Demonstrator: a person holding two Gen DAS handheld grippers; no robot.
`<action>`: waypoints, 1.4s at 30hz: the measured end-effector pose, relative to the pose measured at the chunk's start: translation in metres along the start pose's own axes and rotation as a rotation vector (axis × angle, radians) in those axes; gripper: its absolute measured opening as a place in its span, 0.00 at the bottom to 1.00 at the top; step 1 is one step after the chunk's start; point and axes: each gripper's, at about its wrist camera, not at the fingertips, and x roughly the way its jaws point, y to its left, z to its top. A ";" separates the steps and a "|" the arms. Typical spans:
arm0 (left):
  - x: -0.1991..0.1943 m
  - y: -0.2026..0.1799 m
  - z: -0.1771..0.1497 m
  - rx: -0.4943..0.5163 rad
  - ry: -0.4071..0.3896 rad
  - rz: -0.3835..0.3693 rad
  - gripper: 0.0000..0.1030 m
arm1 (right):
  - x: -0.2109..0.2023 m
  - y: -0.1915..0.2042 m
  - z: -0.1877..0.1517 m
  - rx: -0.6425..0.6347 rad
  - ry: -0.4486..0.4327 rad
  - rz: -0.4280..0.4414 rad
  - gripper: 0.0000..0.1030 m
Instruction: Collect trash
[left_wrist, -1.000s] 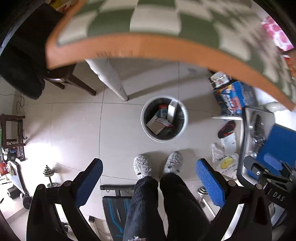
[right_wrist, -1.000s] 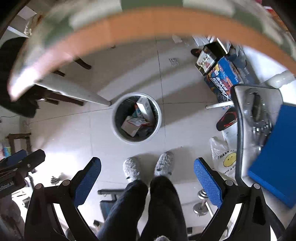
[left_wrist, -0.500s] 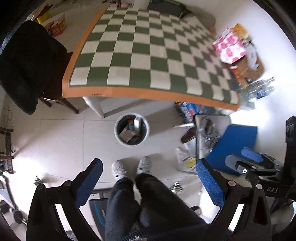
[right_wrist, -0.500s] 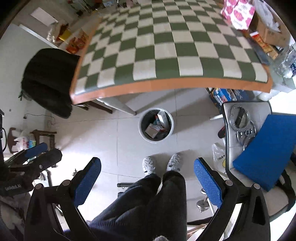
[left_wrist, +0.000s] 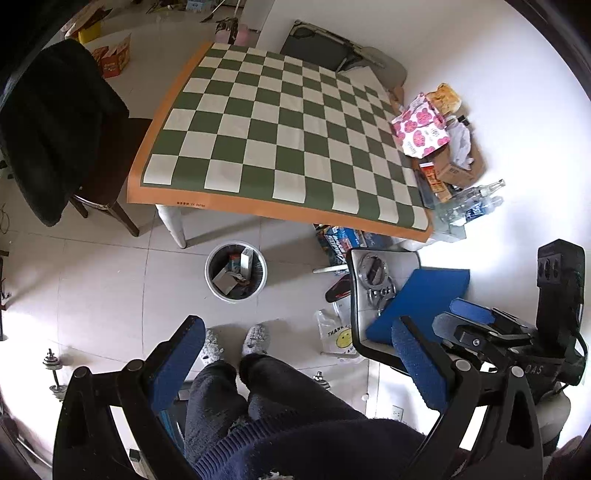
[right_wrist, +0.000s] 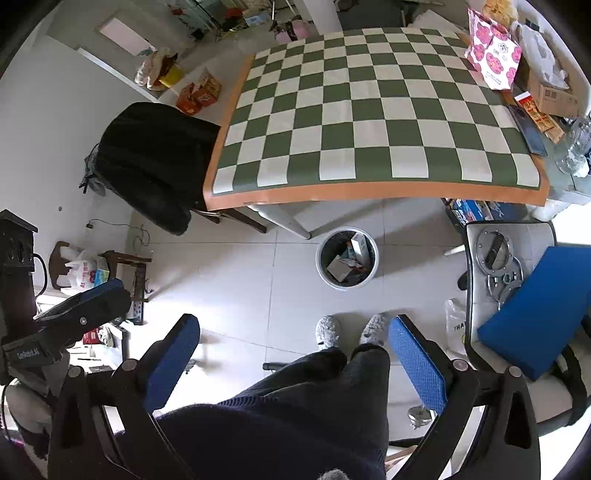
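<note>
Round white trash bin (left_wrist: 236, 271) with boxes inside; both grippers' fingers (left_wrist: 177, 363) spread, empty.

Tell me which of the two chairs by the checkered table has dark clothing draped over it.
The wooden chair at the table's left corner, under the black garment. The white chair on the right holds a blue cushion and metal rings.

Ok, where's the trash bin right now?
The trash bin stands on the floor tiles just beyond the person's slippers, in front of the checkered table beside its white leg; both views show it.
</note>
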 end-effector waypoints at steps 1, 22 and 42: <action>-0.002 0.000 -0.001 0.000 -0.004 -0.004 1.00 | -0.002 0.001 -0.001 -0.003 -0.002 0.001 1.00; -0.021 0.000 -0.003 0.031 -0.032 -0.048 1.00 | -0.014 0.014 -0.003 -0.014 0.000 0.014 1.00; -0.020 -0.003 -0.001 0.036 -0.034 -0.060 1.00 | -0.019 0.025 -0.001 -0.016 0.005 0.026 1.00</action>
